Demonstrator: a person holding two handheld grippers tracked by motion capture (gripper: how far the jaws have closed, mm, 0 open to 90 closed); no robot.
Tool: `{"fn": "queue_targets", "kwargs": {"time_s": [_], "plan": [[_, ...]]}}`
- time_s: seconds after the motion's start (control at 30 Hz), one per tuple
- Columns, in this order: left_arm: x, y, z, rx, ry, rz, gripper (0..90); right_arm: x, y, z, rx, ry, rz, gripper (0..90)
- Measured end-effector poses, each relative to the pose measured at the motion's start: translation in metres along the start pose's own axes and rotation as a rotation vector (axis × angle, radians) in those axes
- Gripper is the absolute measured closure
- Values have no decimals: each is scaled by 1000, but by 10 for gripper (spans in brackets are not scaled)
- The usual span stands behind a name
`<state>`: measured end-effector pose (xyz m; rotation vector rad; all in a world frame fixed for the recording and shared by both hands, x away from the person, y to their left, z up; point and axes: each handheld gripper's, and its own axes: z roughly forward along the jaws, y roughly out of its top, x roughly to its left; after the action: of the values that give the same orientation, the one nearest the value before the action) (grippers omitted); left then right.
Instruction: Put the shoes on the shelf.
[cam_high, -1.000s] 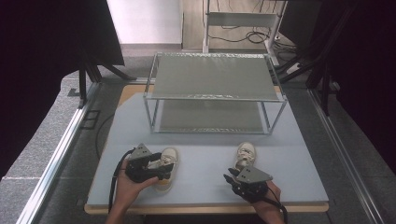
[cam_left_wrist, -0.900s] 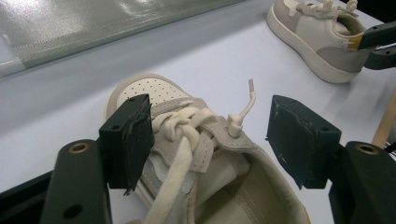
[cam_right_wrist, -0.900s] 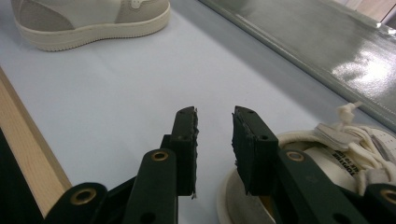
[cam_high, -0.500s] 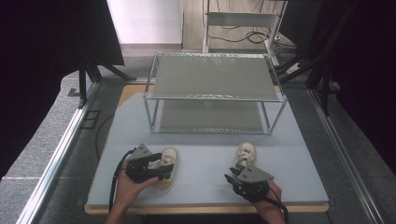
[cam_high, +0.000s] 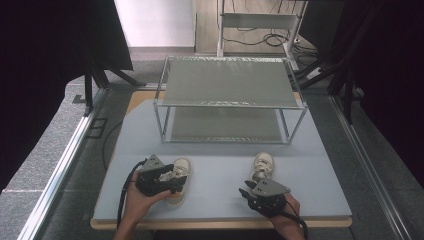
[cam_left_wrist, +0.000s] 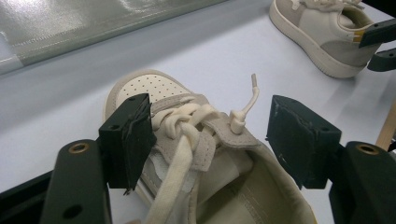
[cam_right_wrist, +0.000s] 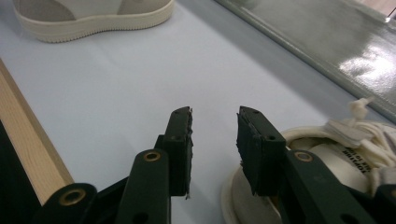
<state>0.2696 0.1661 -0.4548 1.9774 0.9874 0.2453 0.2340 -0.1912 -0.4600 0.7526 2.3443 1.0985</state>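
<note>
High view: two cream shoes sit on the pale blue table (cam_high: 220, 165) in front of a two-level wire-frame shelf (cam_high: 227, 90).

Left shoe (cam_high: 177, 175) lies directly under the left gripper (cam_left_wrist: 210, 140). Its fingers (cam_left_wrist: 128, 140) are spread wide, straddling the lace area; the left one is at or touching the upper, the right one stands clear. The shoe's long axis runs away from the gripper, toe pointing toward the shelf.

Right gripper (cam_right_wrist: 214, 140) has its fingers partly apart and holding nothing. The right shoe (cam_high: 262, 166) is just beside its right finger, heel opening nearest, so it's off-centre.

Materials: perforated smooth toe cap, suede-like panels, thick soft rope laces, ridged rubber sole. Soft upper will likely deform under a pinch.
</note>
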Motion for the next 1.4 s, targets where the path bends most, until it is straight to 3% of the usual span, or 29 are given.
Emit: {"fn": "queue_targets", "kwargs": {"time_s": [0.73, 0.87, 0.93, 0.97, 1.03, 1.4], "plan": [[-2, 0, 3, -2, 9, 6, 298, 8, -4, 13, 50, 16, -36, 603], [-4, -1, 5, -4, 25, 14, 286, 15, -8, 22, 84, 32, -48, 579], [-5, -1, 5, -2, 28, 19, 284, 22, -10, 30, 125, 46, -87, 573], [-5, -1, 5, -2, 28, 20, 284, 25, -10, 31, 106, 26, -103, 577], [-5, -1, 5, -2, 28, 21, 285, 27, -9, 32, 113, 30, -106, 580], [-4, -1, 5, -7, 26, 16, 287, 18, -9, 27, 72, 11, -66, 662]]}}
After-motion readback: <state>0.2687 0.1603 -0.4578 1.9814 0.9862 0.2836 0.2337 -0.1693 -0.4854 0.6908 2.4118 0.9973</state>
